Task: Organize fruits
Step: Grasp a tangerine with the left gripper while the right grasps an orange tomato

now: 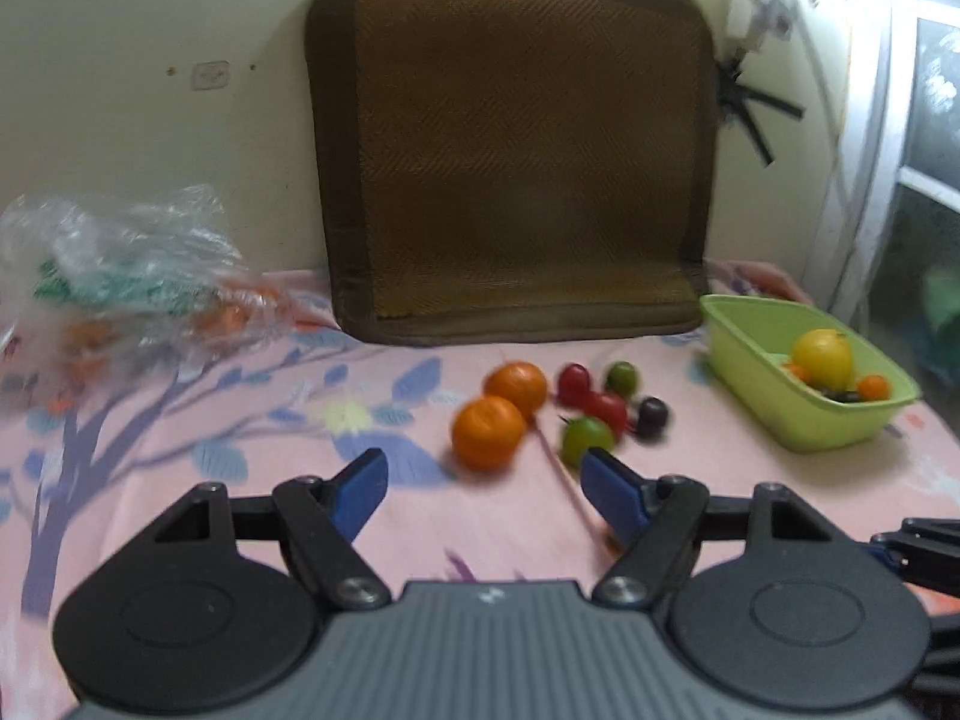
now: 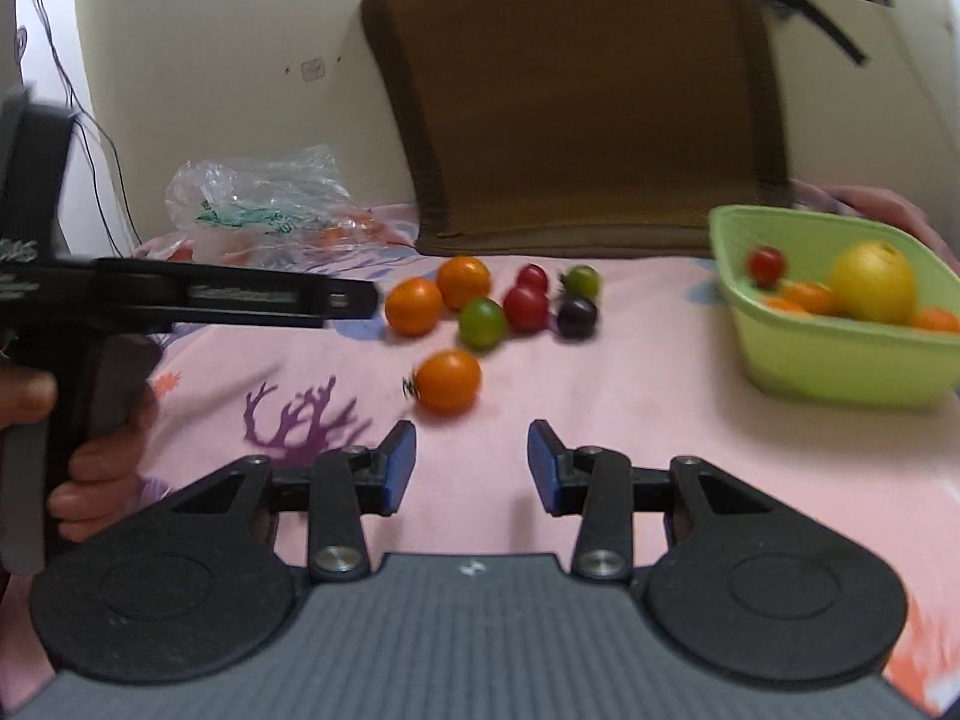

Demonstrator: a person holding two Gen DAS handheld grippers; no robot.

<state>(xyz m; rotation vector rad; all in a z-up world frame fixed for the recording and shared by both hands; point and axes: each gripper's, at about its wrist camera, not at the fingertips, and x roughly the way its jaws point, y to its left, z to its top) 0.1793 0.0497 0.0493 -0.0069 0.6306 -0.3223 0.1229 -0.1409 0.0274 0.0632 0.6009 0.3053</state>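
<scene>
The right gripper (image 2: 471, 459) is hovering with its jaws spread and empty, and the nearest loose fruit — an orange tomato (image 2: 449, 380) — is lying just ahead of it, slightly to the left. The left gripper (image 1: 483, 483), likewise spread and empty, is facing an orange (image 1: 488, 432) straight ahead. Behind these, the remaining fruits (image 2: 525, 306) are sitting bunched on the pink cloth (image 2: 630, 390), some touching. The green basket (image 2: 840, 366), already holding a yellow fruit (image 2: 873, 282), is standing well to the right — nearer the right gripper, with nothing blocking the way.
</scene>
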